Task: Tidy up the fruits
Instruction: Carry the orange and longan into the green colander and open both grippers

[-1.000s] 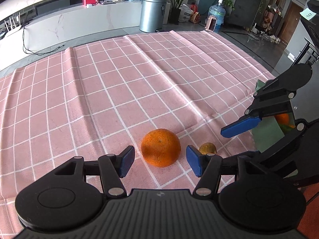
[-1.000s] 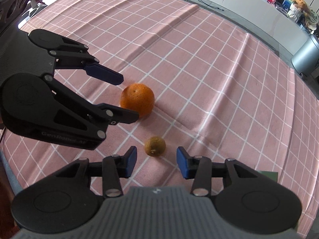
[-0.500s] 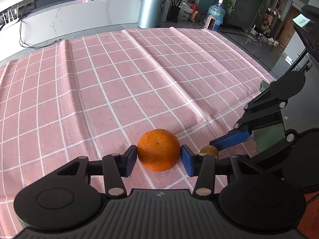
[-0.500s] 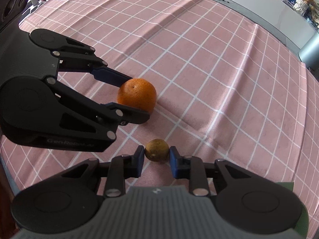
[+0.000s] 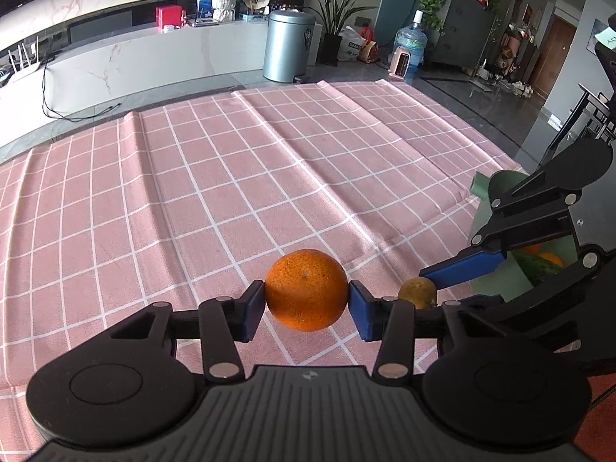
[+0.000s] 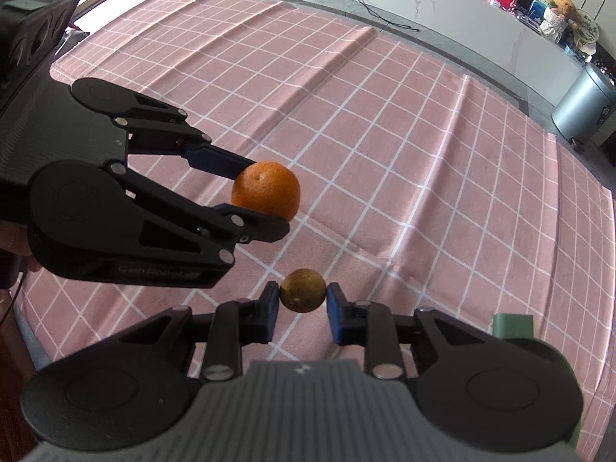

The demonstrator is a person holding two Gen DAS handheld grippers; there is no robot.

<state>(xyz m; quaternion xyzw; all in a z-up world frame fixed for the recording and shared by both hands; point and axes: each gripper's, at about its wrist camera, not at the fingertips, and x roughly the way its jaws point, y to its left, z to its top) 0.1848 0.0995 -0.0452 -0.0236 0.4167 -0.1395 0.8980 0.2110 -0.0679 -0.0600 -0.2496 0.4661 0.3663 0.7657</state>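
The orange [image 5: 306, 289] sits between the left gripper's [image 5: 307, 304] fingers, above the tablecloth [image 5: 231, 177]; right of it (just beside) the right gripper [image 6: 302, 302] pinches the small fruit [image 6: 302, 290].

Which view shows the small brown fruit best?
Right wrist: the small brown fruit sits centered and unobstructed, pinched by the right gripper. In the left wrist view it is off to the side, partly hidden by both grippers' fingers.

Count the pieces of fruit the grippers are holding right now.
2: a round orange citrus fruit clamped in the left gripper, and a small brownish-green round fruit in the right gripper. More fruit sits partly hidden in the green container.
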